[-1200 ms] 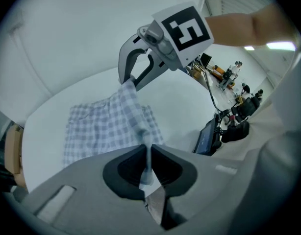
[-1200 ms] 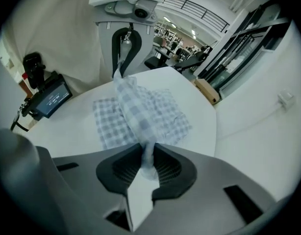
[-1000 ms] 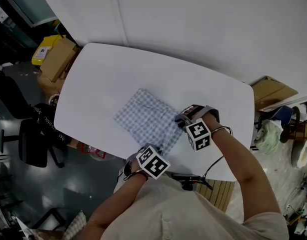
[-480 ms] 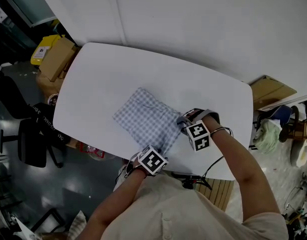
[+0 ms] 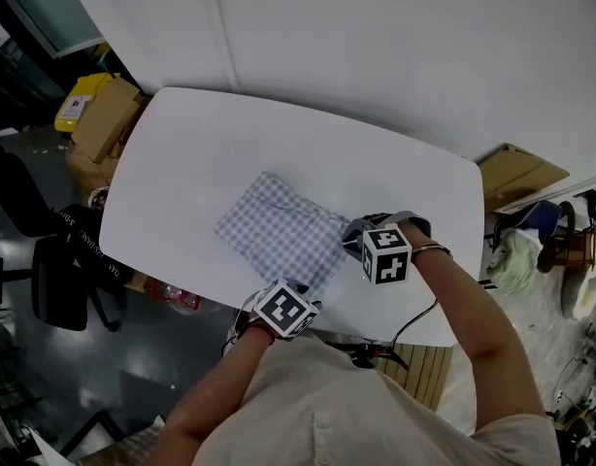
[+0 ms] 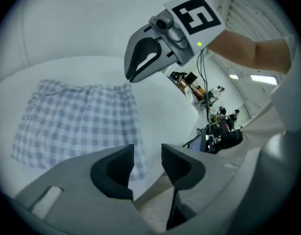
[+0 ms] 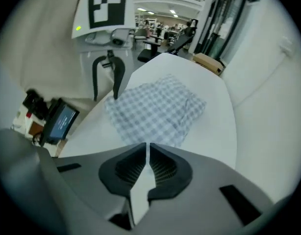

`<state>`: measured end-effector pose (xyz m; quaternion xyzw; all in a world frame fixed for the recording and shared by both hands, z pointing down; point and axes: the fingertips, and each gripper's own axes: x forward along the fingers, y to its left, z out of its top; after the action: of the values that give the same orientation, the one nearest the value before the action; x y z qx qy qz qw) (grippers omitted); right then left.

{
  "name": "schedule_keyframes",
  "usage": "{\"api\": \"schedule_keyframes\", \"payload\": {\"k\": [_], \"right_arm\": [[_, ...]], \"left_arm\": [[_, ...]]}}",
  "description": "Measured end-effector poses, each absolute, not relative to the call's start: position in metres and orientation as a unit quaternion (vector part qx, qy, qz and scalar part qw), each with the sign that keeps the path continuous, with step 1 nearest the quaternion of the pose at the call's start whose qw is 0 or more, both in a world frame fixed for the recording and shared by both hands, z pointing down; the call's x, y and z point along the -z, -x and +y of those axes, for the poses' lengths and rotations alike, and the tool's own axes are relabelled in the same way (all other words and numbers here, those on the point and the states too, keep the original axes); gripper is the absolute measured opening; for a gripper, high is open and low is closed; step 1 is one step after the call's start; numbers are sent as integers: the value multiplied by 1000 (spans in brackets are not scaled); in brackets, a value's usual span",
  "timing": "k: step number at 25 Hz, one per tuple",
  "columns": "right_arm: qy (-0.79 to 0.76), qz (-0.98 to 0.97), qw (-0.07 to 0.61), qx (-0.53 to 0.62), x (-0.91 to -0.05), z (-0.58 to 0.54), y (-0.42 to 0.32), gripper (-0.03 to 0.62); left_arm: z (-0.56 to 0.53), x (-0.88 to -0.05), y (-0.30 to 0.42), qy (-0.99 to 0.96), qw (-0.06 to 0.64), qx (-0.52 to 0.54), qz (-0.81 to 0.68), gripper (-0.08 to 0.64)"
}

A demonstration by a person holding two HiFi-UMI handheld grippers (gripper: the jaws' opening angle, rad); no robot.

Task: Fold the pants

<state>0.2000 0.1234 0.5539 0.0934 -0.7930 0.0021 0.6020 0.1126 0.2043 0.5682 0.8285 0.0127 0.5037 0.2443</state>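
Jaws on the left claw (image 6: 147, 153) just spread apart, nothing in them; right claw (image 7: 146, 150) just closed almost tight, empty too. Beyond both, checked pants (image 5: 279, 231) lie folded flat mid-tabletop (image 5: 182, 153).

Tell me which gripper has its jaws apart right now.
The left gripper: its jaws have just been opening and stand apart, with nothing between them. On the right gripper they have just been closing and meet on nothing.
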Motion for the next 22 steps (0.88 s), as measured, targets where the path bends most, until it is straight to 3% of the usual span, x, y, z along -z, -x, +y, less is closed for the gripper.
{"api": "schedule_keyframes", "payload": {"k": [5,13,22], "right_arm": [[-123,-781,604,-101,-576,119,-174,26],[-156,-727,650,-154,-624,141,-203,23],[-189,-688,684,-150,-625,129,-256,23]], "left_arm": [[187,-587,-131,-823,245,-513,-16,143],[210,-627,-131,-806,230,-545,-20,106],[223,-617,-198,-828,307,-469,-22,97]]}}
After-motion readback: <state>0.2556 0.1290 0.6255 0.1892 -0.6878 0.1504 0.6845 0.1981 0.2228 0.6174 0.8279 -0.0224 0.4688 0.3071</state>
